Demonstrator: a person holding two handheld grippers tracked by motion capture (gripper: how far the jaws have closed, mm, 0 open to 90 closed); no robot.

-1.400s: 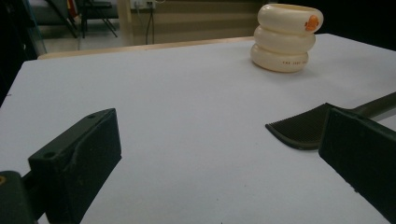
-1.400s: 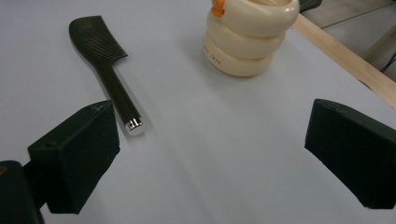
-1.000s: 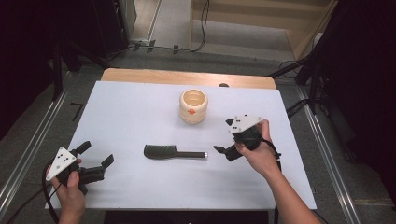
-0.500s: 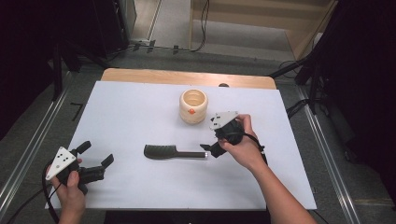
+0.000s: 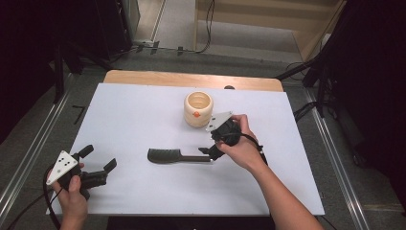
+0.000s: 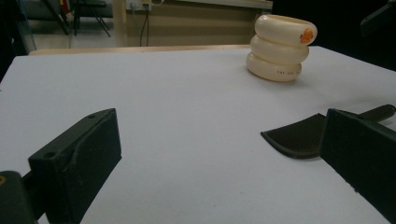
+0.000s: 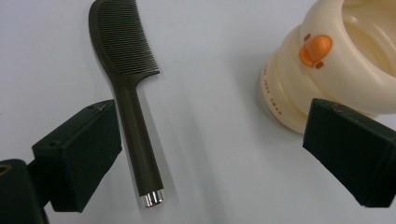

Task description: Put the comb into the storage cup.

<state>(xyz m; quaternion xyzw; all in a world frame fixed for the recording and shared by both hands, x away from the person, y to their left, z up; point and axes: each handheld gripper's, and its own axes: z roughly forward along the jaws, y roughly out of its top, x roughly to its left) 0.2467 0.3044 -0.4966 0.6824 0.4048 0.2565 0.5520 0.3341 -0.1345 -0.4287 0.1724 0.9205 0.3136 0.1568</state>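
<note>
A white counter (image 5: 143, 115) carries a cream ringed cup (image 5: 197, 109) toward the back and a dark comb (image 5: 179, 155) lying flat in the middle, handle pointing right. The right claw (image 5: 209, 152) hovers over the handle's end, jaws spread wide, nothing held; the handle sits beside one jaw, not between them. This looks like the approach to grasping: next, centre the jaws across the handle and lower. The left claw (image 5: 98, 159), also spread, rests at the near-left corner.
</note>
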